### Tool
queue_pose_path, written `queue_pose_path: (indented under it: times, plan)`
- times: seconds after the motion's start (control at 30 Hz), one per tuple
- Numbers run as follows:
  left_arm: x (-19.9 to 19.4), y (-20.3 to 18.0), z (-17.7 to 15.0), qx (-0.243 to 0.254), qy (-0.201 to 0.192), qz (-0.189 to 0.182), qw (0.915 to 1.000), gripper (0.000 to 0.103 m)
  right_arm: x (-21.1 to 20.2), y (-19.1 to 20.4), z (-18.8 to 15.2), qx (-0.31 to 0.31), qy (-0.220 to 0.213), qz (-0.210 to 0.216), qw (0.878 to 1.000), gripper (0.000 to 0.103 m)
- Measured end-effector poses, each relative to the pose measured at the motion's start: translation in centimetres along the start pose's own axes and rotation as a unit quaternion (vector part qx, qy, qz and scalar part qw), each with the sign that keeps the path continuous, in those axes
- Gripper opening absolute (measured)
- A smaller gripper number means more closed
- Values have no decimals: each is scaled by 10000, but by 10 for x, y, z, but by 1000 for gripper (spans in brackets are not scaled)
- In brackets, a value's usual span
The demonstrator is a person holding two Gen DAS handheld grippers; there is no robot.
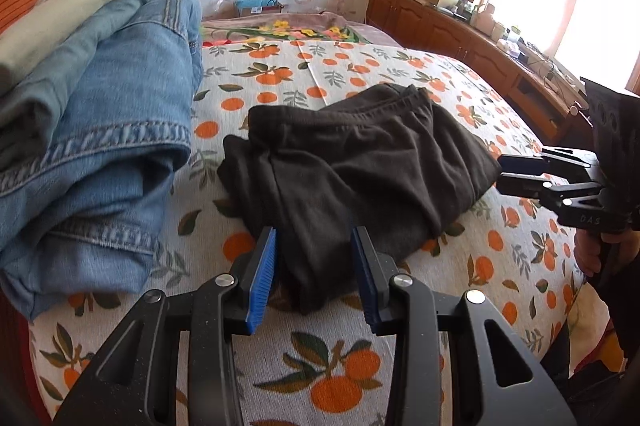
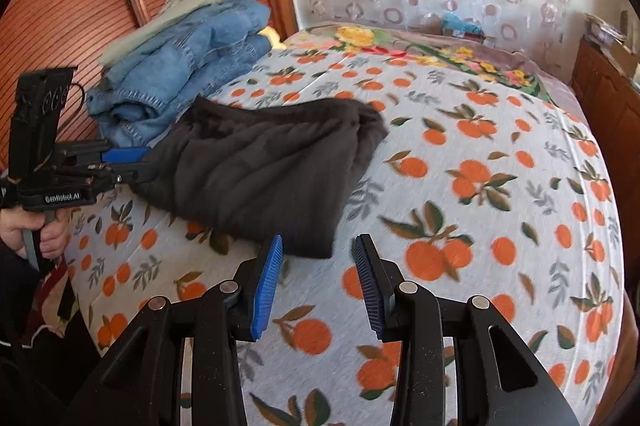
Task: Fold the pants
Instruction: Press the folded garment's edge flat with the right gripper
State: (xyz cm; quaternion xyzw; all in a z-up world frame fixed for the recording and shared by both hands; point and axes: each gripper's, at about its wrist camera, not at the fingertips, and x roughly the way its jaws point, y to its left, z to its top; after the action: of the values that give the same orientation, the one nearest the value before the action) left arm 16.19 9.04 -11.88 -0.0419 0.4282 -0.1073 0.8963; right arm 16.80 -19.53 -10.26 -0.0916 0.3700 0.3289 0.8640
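Dark brown pants (image 1: 360, 153) lie folded in a loose bundle on the orange-print bedspread (image 1: 360, 65). My left gripper (image 1: 315, 232) hovers at their near corner, open, and the cloth shows in the gap between its blue pads without being pinched. In the right wrist view the left gripper (image 2: 154, 161) sits at the left edge of the pants (image 2: 260, 161). My right gripper (image 2: 320, 240) is open and empty, just short of the pants' near corner. Seen from the left wrist, the right gripper (image 1: 501, 170) stands beside the pants' right edge, jaws slightly apart.
A stack of folded blue jeans (image 1: 100, 105) topped by a pale green garment (image 1: 80, 5) rests at the left, against a wooden panel (image 2: 60, 5). A floral blanket (image 2: 400, 45) lies at the far end of the bed. Wooden cabinets (image 1: 460, 33) line the window side.
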Motion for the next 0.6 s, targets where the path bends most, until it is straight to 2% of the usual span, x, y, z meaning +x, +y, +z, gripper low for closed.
queue_pose_path:
  times: [0.3, 0.33, 0.37, 0.47, 0.5, 0.6]
  plan:
    - [0, 0, -13, 67, 191, -73, 9998, 39, 13, 8, 4, -173, 65, -91, 9998, 39]
    - [1, 0, -14, 78, 213, -74, 9997, 39, 13, 7, 5, -183, 33, -90, 9998, 37]
    - [2, 0, -16, 89, 227, -71, 9997, 39, 12, 6, 5, -187, 12, -56, 9998, 27]
    - [2, -1, -17, 139, 165, -43, 9998, 39, 13, 3, 6, -185, -41, -5, 9998, 14]
    - [3, -1, -18, 171, 151, -12, 9997, 39, 13, 1, 7, -182, -44, -2, 9998, 11]
    - [2, -3, -19, 290, 120, 29, 9995, 28, 9, -3, 5, -177, -118, -34, 9998, 7]
